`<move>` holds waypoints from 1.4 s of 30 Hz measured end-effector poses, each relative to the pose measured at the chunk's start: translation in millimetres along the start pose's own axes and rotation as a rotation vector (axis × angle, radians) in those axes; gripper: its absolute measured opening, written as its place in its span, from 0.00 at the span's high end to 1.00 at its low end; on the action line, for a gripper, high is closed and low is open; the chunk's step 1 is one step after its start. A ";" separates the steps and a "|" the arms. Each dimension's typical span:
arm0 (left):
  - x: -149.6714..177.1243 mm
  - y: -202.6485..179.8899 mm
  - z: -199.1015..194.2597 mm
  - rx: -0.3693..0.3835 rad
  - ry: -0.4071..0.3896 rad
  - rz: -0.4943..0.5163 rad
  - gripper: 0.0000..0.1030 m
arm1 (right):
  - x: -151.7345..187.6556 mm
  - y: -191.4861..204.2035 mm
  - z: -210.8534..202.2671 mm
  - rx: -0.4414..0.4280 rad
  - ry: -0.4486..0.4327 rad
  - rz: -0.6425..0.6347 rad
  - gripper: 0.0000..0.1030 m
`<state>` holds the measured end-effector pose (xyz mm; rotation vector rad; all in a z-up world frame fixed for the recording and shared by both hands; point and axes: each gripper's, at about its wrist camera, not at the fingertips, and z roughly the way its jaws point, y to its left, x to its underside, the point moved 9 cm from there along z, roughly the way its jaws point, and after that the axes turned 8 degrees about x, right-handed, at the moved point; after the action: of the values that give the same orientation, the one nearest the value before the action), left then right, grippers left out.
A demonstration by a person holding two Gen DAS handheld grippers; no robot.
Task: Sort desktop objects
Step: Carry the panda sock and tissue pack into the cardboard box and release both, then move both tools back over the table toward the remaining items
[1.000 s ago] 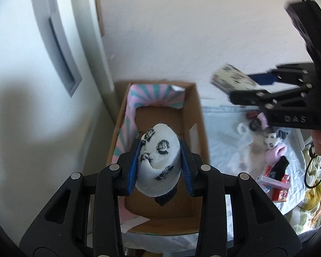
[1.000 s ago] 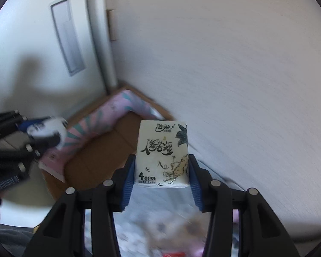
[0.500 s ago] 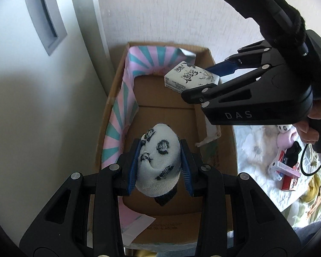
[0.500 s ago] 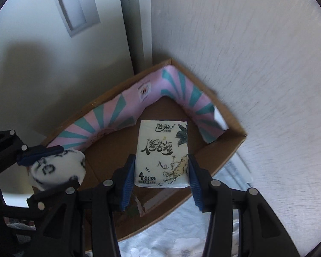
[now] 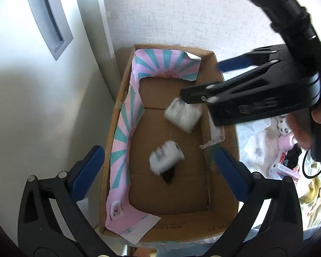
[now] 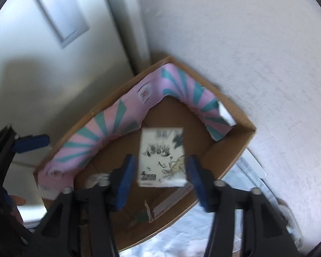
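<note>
Left wrist view: rolled sock [image 5: 166,158], white with dark print, blurred, free inside cardboard box [image 5: 222,231]; left gripper [image 5: 160,169] jaws just opened wide, nothing between. Box against wall corner.

Right wrist view: tissue pack [image 6: 162,157], white, ink-drawn print, blurred, clear of right gripper [image 6: 160,175] pads, jaws just opened.

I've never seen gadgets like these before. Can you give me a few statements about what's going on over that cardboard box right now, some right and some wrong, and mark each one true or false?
1. The left gripper is clamped on the panda-print sock. False: its jaws have just been opening, and the blurred sock is clear of the pads.
2. The tissue pack sits between the right gripper's spread pads, untouched. True.
3. The cardboard box has pink-and-teal paper along its inside. True.
4. The box stands in the open, far from any wall. False: it sits against a wall.
</note>
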<state>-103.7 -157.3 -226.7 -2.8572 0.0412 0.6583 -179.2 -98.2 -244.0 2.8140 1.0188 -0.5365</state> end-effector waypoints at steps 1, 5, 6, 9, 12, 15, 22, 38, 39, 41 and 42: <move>0.2 -0.3 0.0 0.013 0.007 -0.010 0.00 | -2.5 -3.1 -4.5 -0.015 -0.021 0.028 0.00; -3.4 -0.7 -10.3 0.040 -0.043 -0.024 0.00 | -15.0 -11.5 -24.0 -0.043 -0.079 0.098 0.00; -4.3 -1.6 -13.3 0.051 -0.056 -0.024 0.00 | -16.4 -14.1 -28.9 -0.042 -0.086 0.108 0.00; -8.1 -3.7 -22.3 0.053 -0.097 -0.010 0.00 | -19.6 -20.9 -46.9 -0.057 -0.103 0.126 0.00; -9.6 -4.9 -34.3 -0.003 -0.146 0.046 0.00 | -20.8 -18.9 -63.6 -0.047 -0.149 0.102 0.00; -8.6 -12.7 -44.1 -0.024 -0.167 0.103 0.00 | -10.7 -23.3 -76.6 -0.040 -0.181 0.048 0.00; -13.4 -39.0 -54.7 0.028 -0.171 0.140 0.00 | 15.4 -41.8 -81.3 0.020 -0.123 0.004 0.00; -0.9 -175.8 -44.5 0.247 -0.091 0.333 0.00 | 160.3 -167.8 -171.5 0.240 -0.072 0.246 0.00; 5.2 -185.6 -39.4 0.255 -0.073 0.342 0.00 | 169.7 -172.3 -175.4 0.261 -0.070 0.251 0.00; 16.8 -203.4 -28.9 0.260 -0.045 0.353 0.00 | 193.1 -181.2 -180.6 0.295 -0.062 0.264 0.00; 24.2 -212.4 -23.7 0.260 -0.028 0.357 0.00 | 203.8 -184.1 -180.3 0.302 -0.056 0.272 0.00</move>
<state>-56.0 45.9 -174.7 -2.6072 0.5976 0.6981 -98.3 204.2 -144.7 3.1045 0.5704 -0.7874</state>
